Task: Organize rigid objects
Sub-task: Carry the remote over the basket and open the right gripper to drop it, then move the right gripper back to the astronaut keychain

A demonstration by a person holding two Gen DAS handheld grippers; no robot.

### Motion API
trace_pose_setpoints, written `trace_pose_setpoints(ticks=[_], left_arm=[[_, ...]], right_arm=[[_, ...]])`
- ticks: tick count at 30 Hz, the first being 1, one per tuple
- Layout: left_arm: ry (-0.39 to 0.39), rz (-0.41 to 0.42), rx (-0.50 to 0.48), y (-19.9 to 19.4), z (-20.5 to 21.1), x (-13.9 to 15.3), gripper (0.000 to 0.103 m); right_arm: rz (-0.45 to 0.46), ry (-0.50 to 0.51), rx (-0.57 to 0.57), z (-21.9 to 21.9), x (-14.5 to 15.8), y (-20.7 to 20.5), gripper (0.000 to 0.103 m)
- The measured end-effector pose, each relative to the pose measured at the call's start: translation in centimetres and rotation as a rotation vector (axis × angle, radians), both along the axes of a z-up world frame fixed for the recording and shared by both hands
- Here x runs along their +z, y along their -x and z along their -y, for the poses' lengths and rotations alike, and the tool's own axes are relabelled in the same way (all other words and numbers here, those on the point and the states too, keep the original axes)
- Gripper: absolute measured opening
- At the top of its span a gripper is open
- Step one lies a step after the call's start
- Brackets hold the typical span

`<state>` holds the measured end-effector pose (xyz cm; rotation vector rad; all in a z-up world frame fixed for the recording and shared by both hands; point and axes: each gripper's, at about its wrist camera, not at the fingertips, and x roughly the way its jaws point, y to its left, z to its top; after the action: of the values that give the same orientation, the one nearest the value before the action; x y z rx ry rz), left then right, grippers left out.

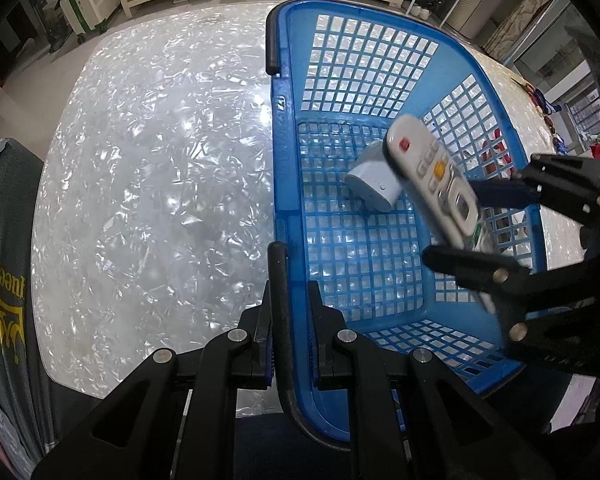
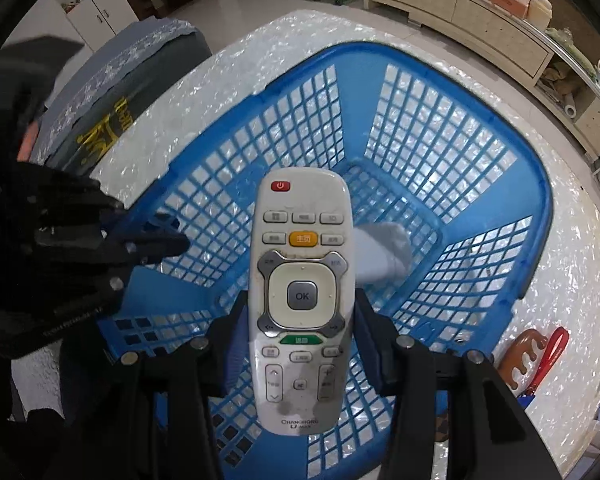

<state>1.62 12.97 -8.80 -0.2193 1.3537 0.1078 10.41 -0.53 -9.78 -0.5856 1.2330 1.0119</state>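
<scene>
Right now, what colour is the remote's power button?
Red, at the top of the white remote control; clearest in the right wrist view.

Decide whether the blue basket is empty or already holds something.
Not empty: a white adapter lies on the blue basket floor; the remote is above it, gripped by the right gripper.

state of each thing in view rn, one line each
basket: upright on the table, rim clamped
left gripper: shut on the basket rim
right gripper: shut on the remote, above the basket
remote: held, buttons up, not yet in
white adapter: lying on the basket floor
</scene>
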Motion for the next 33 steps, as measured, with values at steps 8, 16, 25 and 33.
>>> trace_pose_setpoints(ticks=[8, 16, 25, 33], left_arm=[[0.003, 0.001, -0.002, 0.0, 0.1, 0.0, 0.014], [0.009, 0.003, -0.007, 0.1, 0.2, 0.1, 0.014], [0.004, -0.002, -0.016, 0.1, 0.5, 0.0, 0.014], [-0.001, -0.007, -0.014, 0.0, 0.3, 0.0, 0.014]], right_arm=[[0.028, 0.010, 0.011, -0.6, -1.0, 0.4, 0.046], [0.048, 0.014, 0.020, -0.3, -0.9, 0.7, 0.046], [0.035, -0.014, 0.016, -0.5, -0.3, 0.3, 0.088], [0.083, -0.030, -0.016, 1.0, 1.9, -0.8, 0.101]])
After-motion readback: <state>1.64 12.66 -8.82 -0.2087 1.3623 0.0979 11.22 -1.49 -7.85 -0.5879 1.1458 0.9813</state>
